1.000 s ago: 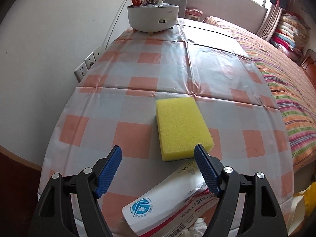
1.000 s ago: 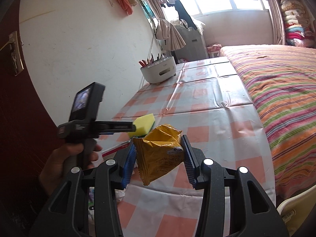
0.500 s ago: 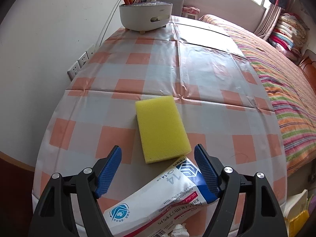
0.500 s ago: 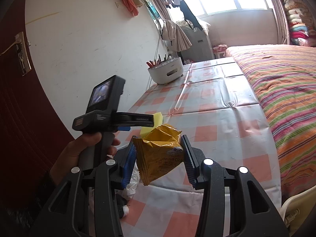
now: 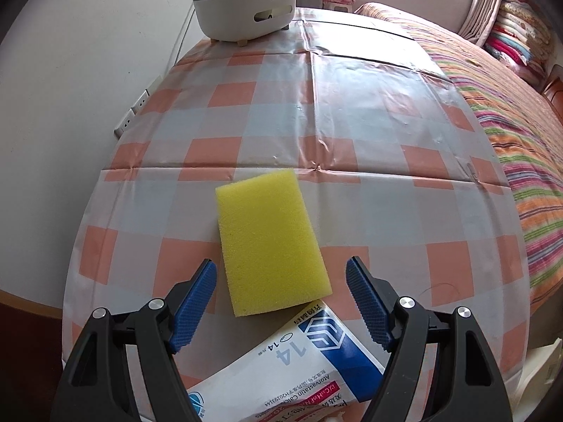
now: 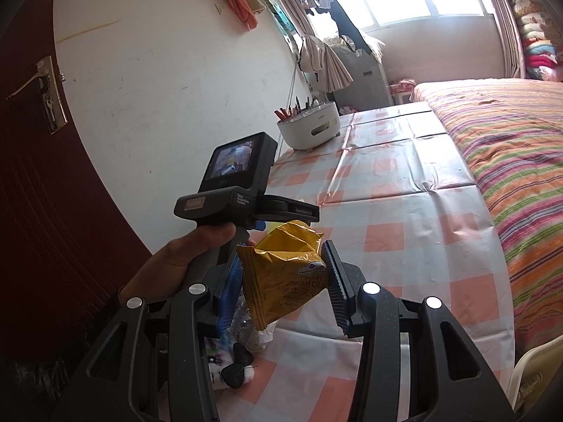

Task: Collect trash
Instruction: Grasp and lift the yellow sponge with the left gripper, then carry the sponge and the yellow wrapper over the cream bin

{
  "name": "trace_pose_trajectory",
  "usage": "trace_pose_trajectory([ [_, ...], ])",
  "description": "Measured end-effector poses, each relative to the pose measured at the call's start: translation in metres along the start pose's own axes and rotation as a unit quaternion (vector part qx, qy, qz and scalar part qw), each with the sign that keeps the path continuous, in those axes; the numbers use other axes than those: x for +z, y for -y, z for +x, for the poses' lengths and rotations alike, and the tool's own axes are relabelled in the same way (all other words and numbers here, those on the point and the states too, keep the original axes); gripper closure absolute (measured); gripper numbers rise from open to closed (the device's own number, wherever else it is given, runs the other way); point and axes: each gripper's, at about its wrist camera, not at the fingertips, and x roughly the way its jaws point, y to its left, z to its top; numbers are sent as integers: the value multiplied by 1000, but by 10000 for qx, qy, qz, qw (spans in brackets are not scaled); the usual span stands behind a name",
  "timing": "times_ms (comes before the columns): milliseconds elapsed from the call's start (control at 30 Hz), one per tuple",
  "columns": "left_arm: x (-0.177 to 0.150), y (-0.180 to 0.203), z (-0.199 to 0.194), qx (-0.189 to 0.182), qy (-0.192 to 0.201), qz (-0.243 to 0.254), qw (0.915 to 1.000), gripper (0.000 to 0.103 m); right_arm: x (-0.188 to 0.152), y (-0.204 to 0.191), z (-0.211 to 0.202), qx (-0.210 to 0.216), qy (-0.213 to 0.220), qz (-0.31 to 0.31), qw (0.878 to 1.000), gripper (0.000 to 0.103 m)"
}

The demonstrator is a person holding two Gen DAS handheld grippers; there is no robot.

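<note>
So here's where I'm at with the trash run. The table [image 5: 369, 112] with the checked plastic cloth carries everything: white organizer tub [image 5: 246, 10] way up at the far edge by the wall, yellow sponge [image 5: 269, 242] lying flat near the front edge, and a white-and-blue medicine box [image 5: 299, 362] right at the front edge, its corner just touching or tucked under the sponge's near end, can't quite tell which.

The step in hand, as I read it, is grabbing that box with the left gripper [image 5: 281, 302]. To do it well I'd come down on the box alone, pads across its narrow width, and stay off the sponge since that doesn't look like trash. The box is light card, so a gentle squeeze should do; too hard and it crumples or skates off the slick cloth.

Pose: the left claw is wide open with nothing in it, pitched steeply down, hovering over the sponge's near end with the box just below. A hand [image 6: 176, 263] holds its grip off the table's front left corner. The right gripper [image 6: 285, 281] points gently downward, clamped on a crinkled yellow snack wrapper [image 6: 285, 277] held above the front edge.
</note>
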Motion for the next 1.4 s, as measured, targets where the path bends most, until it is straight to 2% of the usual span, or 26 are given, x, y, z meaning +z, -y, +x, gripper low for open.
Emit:
trace_pose_trajectory([
  [167, -1, -5, 12, 5, -119, -51, 9999, 29, 2, 4, -2, 44, 59, 116, 9999, 60],
  [300, -3, -12, 16, -43, -52, -192, 9998, 30, 4, 5, -7, 35, 122, 141, 9998, 60],
  [367, -4, -14, 17, -13, -2, -147, 9999, 47, 3, 8, -11, 13, 167, 173, 9997, 60],
  [500, -5, -17, 13, -70, 148, -160, 9997, 50, 4, 16, -18, -53, 215, 234, 9995, 60],
  [667, -8, -20, -19, -97, 585, -88, 9982, 51, 6, 22, -34, -189, 360, 189, 9990, 60],
  [800, -17, -19, -54, -257, 921, -20, 9954, 51, 5, 28, -49, -300, 458, 185, 9983, 60],
  [1000, -48, -13, -102, -652, 1310, 52, 9892, 51, 1, 36, -72, -430, 603, 186, 9971, 60],
  [1300, -96, 27, -162, -1089, 1897, 582, 9740, 51, -20, 60, -114, -785, 791, 340, 9932, 60],
  [1400, -110, 47, -176, -1345, 1932, 855, 9681, 51, -27, 67, -126, -917, 840, 385, 9915, 60],
])
